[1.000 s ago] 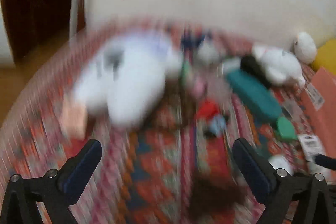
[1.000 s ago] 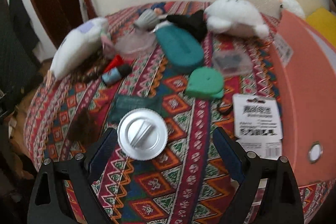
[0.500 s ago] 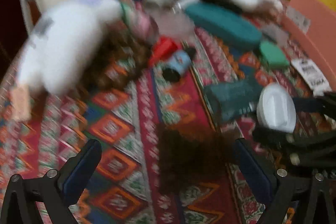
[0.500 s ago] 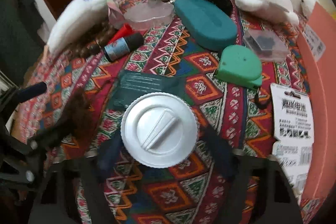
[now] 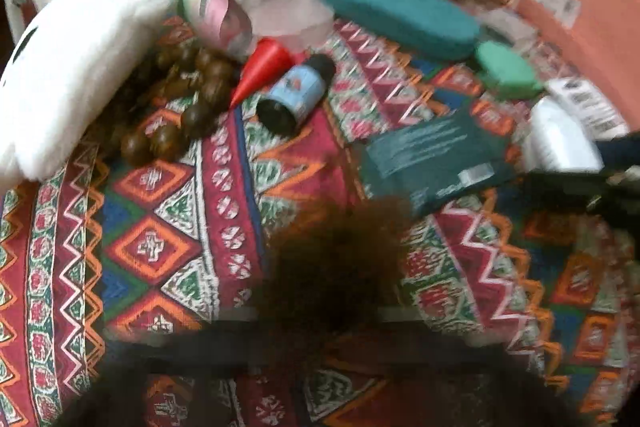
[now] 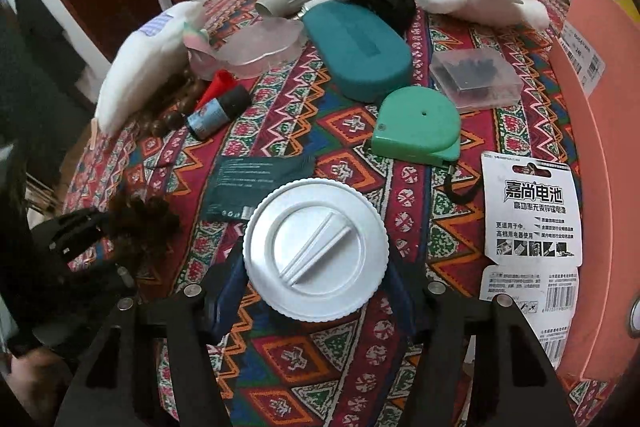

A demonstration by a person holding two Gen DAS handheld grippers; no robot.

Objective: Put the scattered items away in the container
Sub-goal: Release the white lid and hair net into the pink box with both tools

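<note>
Right wrist view: our right gripper pinches the white lid at 6 o'clock; light, rigid, ridged rim grips well. Our left gripper seems closed on a soft brown tuft. Box at 3 o'clock.

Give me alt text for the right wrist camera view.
The right hand-held gripper grips a white ridged lid above a patterned tablecloth littered with a green tape measure, teal case, battery card and plush toys.
</note>
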